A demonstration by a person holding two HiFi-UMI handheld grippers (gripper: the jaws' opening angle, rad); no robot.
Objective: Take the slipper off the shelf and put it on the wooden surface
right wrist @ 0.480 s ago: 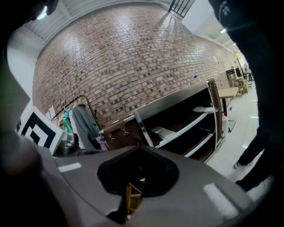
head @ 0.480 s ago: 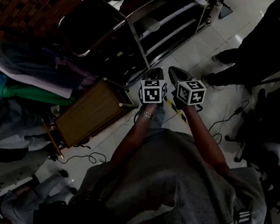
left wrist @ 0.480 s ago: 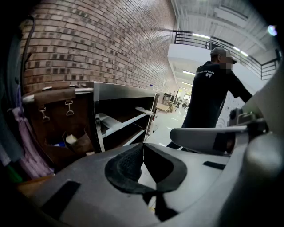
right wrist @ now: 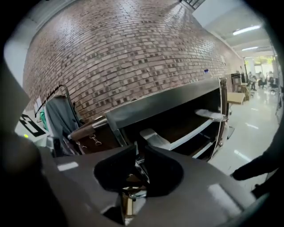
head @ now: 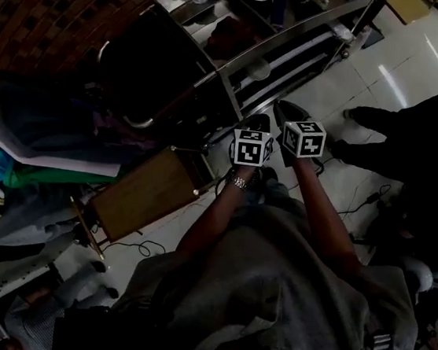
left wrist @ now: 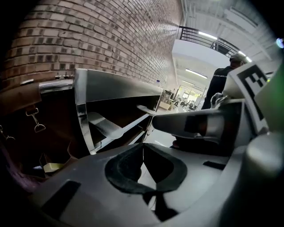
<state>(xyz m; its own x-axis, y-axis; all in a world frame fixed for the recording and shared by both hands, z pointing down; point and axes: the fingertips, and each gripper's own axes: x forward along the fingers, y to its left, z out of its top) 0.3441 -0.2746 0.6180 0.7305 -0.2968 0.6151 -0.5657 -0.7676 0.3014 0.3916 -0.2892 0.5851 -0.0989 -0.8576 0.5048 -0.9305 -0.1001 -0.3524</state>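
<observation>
The person holds both grippers side by side in front of the metal shelf (right wrist: 168, 104). In the head view the shelf is at 12 o'clock from them.

The left gripper (left wrist: 143, 150) is clenched. Its two dark pads touch at the tips and nothing is between them. The right gripper (right wrist: 140, 155) has its pads almost together, with just a thin crack between them. It holds nothing.

The slipper (right wrist: 153, 136) is pale and lies on a slanted rack inside the shelf. In the right gripper view it sits at 12 o'clock, just above the pads, but apart from them. A second slipper (right wrist: 212, 114) lies higher up at 2 o'clock, near the shelf's right post.

The wooden surface (head: 149, 193) is a small brown top on the floor (head: 390, 72). In the head view it is at 8 o'clock from the grippers, with nothing on it. A pile of clothes (head: 39, 156) lies farther out at 9 o'clock. A brick wall (right wrist: 133, 53) stands behind the shelf. Another person in dark clothes (head: 422, 132) stands at 3 o'clock.
</observation>
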